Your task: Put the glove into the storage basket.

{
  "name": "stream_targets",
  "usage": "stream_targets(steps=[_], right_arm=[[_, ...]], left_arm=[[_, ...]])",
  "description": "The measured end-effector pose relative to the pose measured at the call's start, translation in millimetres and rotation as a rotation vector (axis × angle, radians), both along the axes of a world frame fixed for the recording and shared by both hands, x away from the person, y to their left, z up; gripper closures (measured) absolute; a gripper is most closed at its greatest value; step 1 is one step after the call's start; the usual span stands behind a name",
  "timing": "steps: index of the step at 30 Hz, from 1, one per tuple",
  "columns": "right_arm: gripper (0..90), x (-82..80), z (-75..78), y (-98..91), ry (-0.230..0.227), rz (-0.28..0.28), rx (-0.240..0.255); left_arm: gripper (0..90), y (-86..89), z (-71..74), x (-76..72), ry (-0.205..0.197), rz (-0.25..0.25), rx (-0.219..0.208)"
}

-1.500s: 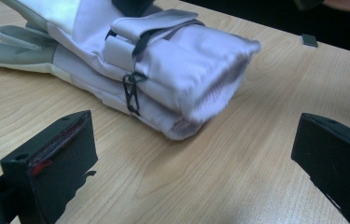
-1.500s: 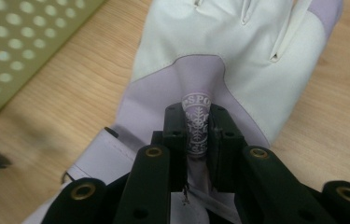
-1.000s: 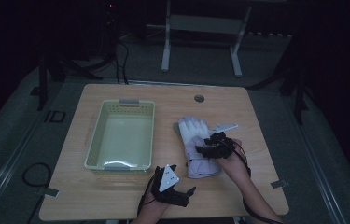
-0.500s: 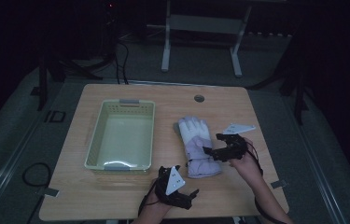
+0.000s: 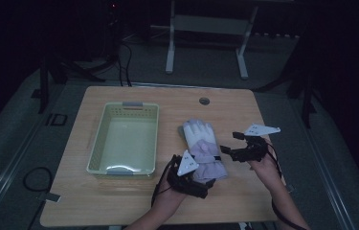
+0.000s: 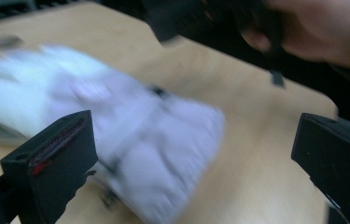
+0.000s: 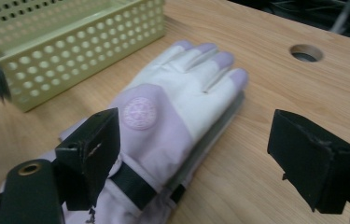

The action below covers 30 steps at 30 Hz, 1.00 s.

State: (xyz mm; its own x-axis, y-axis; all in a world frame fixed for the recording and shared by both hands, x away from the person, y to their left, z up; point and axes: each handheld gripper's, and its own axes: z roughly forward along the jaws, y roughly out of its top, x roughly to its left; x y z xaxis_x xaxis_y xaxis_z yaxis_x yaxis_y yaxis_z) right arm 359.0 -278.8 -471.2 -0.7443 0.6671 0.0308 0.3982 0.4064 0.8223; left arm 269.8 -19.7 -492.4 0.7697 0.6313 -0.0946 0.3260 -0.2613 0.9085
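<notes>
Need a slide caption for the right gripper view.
Open right gripper poised over a white-and-lilac glove on the wooden table, perforated basket behind.

Dim room, grey floor (image 5: 19, 143), wooden table (image 5: 119, 206), metal stand (image 5: 206, 24) behind

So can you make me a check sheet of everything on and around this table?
Surface: wooden table with a round hole near the far edge.
Job's things: a white and lilac glove lies flat, palm down, fingers toward the far edge; a second glove seems to lie under it.
Clutter: a pale green perforated basket, nothing in it, left of the glove.
Grippers: left gripper open, over the glove's cuff; right gripper open, jaws just opened, not pressing the glove.
Cables: a cable trails from the right gripper; black cables lie on the floor.
Surroundings: dark room, grey floor, white metal stand behind.
</notes>
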Motion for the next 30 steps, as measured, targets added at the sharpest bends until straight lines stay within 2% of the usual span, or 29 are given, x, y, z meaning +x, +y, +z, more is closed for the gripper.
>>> stream_targets(steps=[2,3,5,6,7,8,9,10,11,13,15,16,17,18,19,21,24,26,28,30], right_arm=[[12.3,-0.4,0.3,0.4,-0.018,-0.01,-0.005],[12.0,-0.5,0.7,0.5,-0.022,-0.009,0.011],[10.8,0.4,0.7,1.8,-0.015,-0.017,0.013],[13.4,1.5,0.4,2.8,-0.015,-0.017,0.0],[15.8,2.4,0.2,3.2,-0.015,-0.013,-0.004],[23.3,4.3,-0.1,3.7,-0.021,-0.023,-0.021],[31.2,5.8,-0.6,3.9,-0.022,-0.012,-0.033],[32.9,7.1,-1.4,4.6,-0.024,-0.014,-0.037],[38.0,9.5,-3.1,5.8,-0.02,-0.024,-0.044],[41.1,14.0,-7.8,8.6,0.006,-0.014,-0.038],[44.0,17.1,-13.9,11.9,0.026,-0.009,-0.035],[44.0,17.9,-16.8,13.5,0.031,-0.006,-0.032],[44.0,17.9,-16.8,13.5,0.031,-0.006,-0.032],[44.1,18.3,-19.8,14.9,0.041,-0.007,-0.031],[44.0,18.8,-24.9,16.9,0.054,-0.001,-0.03],[44.8,19.4,-31.9,19.5,0.08,0.0,-0.034],[46.5,20.6,-42.7,22.7,0.119,0.002,-0.039],[46.3,22.0,-48.8,24.2,0.147,0.003,-0.046],[45.4,23.0,-55.1,25.2,0.17,0.005,-0.051],[45.3,24.2,-62.6,26.0,0.202,0.007,-0.056]], left_arm=[[0.3,-1.9,7.1,12.9,0.006,0.037,0.005],[0.3,-4.4,10.2,21.3,0.014,0.068,0.019],[0.3,-7.3,13.4,31.7,0.017,0.105,0.034],[0.3,-8.8,14.6,37.3,0.019,0.119,0.033],[0.3,-11.6,15.3,42.3,0.0,0.145,0.058],[1.8,-13.7,15.1,46.2,-0.007,0.169,0.076],[9.3,-14.2,14.5,49.0,-0.003,0.19,0.071],[13.4,-13.9,13.0,52.6,0.007,0.207,0.061],[15.6,-14.9,10.4,57.7,0.026,0.211,0.071],[16.5,-18.0,4.1,65.3,0.053,0.233,0.117],[21.2,-19.9,-4.4,71.0,0.088,0.262,0.142],[21.4,-20.6,-9.2,73.0,0.109,0.273,0.147],[22.3,-20.6,-9.2,73.0,0.109,0.273,0.147],[22.3,-21.0,-16.8,75.3,0.144,0.283,0.145],[22.3,-21.2,-21.5,75.6,0.161,0.284,0.146],[22.3,-21.9,-30.3,74.8,0.172,0.301,0.163],[20.8,-19.6,-40.8,75.0,0.216,0.33,0.153],[19.9,-17.7,-46.8,76.7,0.258,0.327,0.147],[16.4,-13.5,-53.0,79.4,0.306,0.33,0.133],[15.8,-8.6,-60.8,83.5,0.37,0.302,0.105]])
